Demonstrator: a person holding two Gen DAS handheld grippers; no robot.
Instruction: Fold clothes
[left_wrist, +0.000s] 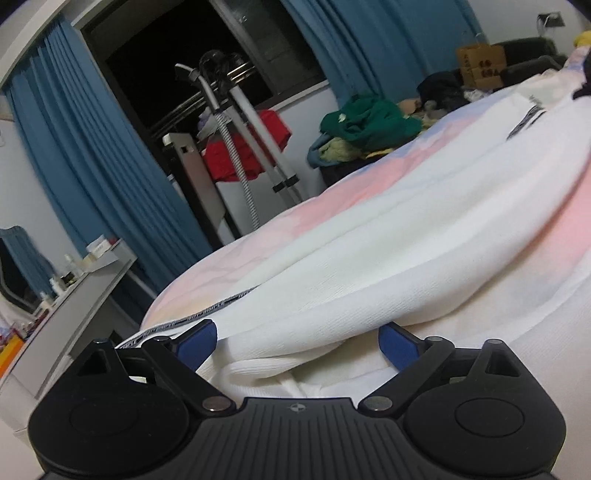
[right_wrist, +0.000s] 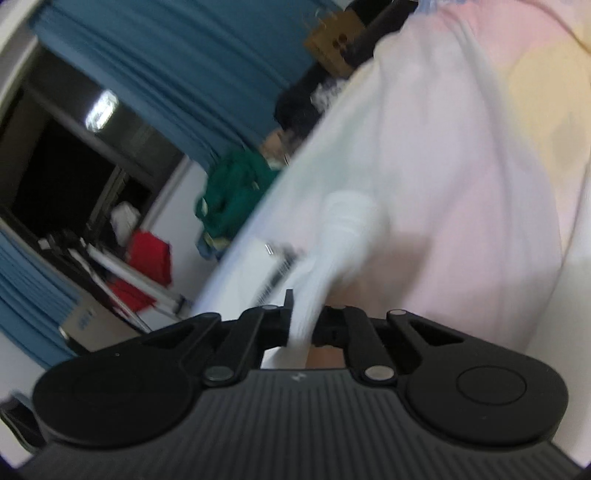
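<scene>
A white knit garment (left_wrist: 369, 258) with a black-and-white lettered trim band lies stretched across the pink pastel bed sheet (left_wrist: 321, 210). My left gripper (left_wrist: 297, 341) is open, its blue pads on either side of a folded edge of the garment, low on the bed. My right gripper (right_wrist: 301, 325) is shut on a bunched strip of the same white garment (right_wrist: 343, 229), which rises from between the fingers; this view is blurred.
A pile of green and dark clothes (left_wrist: 369, 122) lies at the bed's far edge. A garment steamer stand (left_wrist: 236, 122) and red cloth stand by the dark window with blue curtains (left_wrist: 92, 155). A grey desk (left_wrist: 74, 291) is at the left.
</scene>
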